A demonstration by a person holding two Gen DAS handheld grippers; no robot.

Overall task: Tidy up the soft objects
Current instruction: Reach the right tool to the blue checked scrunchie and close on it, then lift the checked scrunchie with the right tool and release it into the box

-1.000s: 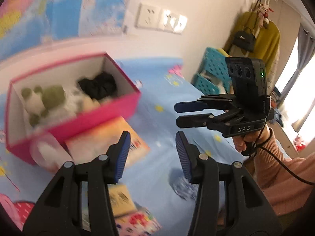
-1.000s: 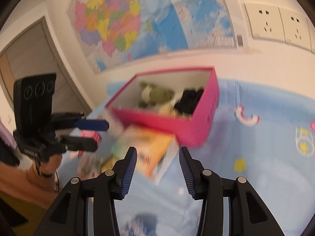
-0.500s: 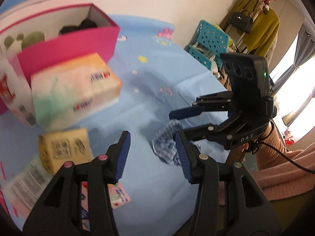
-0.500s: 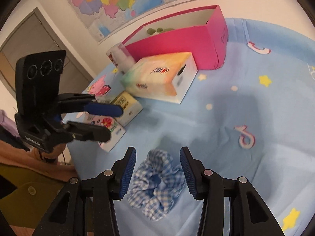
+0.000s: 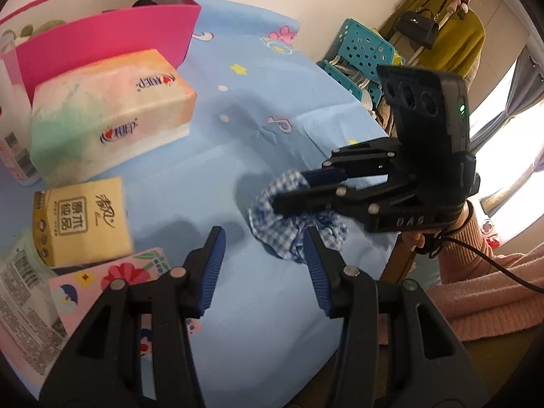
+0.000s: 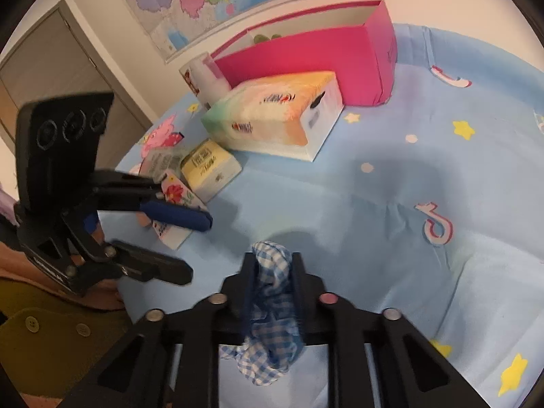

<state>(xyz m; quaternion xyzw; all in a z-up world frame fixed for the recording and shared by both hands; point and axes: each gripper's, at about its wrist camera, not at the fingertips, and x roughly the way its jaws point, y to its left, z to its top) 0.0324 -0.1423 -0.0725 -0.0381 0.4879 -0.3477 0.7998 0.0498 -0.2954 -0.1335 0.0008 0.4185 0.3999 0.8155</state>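
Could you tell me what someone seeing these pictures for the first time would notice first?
Most likely the blue checked scrunchie, pinched between the fingers of the right hand-held gripper just above the blue star-print sheet. Next, the bright pink box standing open at the far side by the wall, with a pastel tissue pack right in front of it. The left hand-held gripper is open and holds nothing.

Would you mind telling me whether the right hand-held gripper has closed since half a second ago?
Yes. The right hand-held gripper was open over the checked scrunchie; now it is shut on it, nearer than the pink box.
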